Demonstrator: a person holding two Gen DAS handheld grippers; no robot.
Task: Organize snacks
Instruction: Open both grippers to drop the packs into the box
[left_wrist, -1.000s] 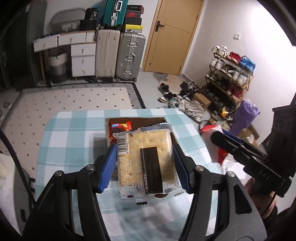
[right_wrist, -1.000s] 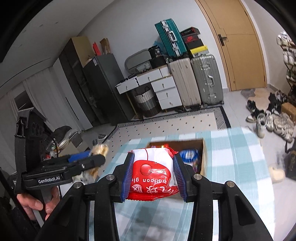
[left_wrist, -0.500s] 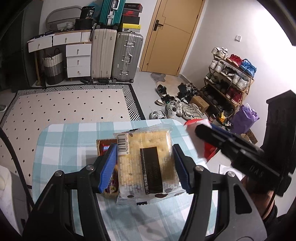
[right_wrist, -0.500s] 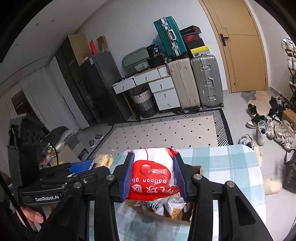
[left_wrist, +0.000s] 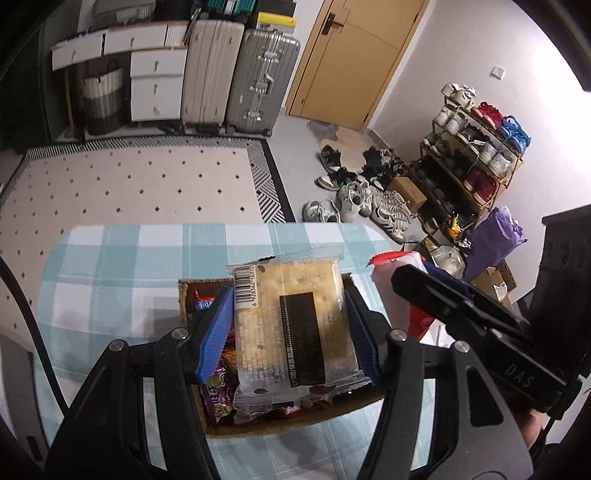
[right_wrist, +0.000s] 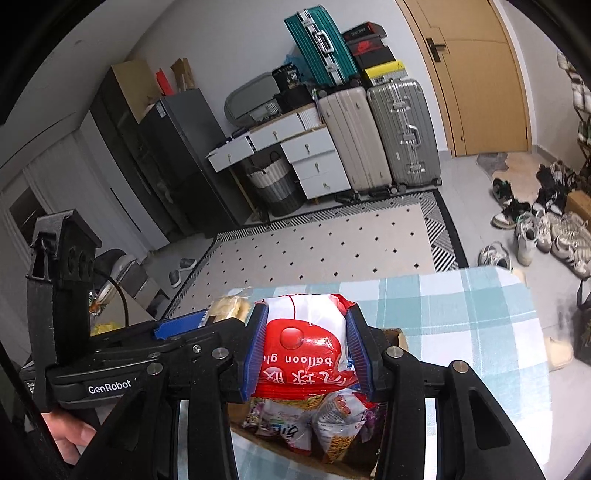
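My left gripper (left_wrist: 290, 328) is shut on a clear cracker pack (left_wrist: 295, 325) with a black label, held just above an open cardboard box (left_wrist: 295, 424) with several snack bags in it. My right gripper (right_wrist: 306, 354) is shut on a red and white snack bag (right_wrist: 304, 350), over the same cardboard box (right_wrist: 395, 338). Purple and red packets (left_wrist: 218, 395) lie in the box below the crackers. In the left wrist view the right gripper (left_wrist: 413, 295) comes in from the right with its red bag. The left gripper (right_wrist: 207, 325) shows at the left of the right wrist view.
The box sits on a table with a blue and white checked cloth (left_wrist: 122, 266). Beyond the table are a dotted rug (left_wrist: 129, 184), suitcases (left_wrist: 258, 74), white drawers (left_wrist: 155, 85), a shoe rack (left_wrist: 472, 147) with loose shoes, and a wooden door (left_wrist: 354, 55). A hand (right_wrist: 70, 439) holds the left tool.
Both grippers have moved forward with their packs and now hang over the box; the box has come closer and lower in both views. Neither grip has changed.
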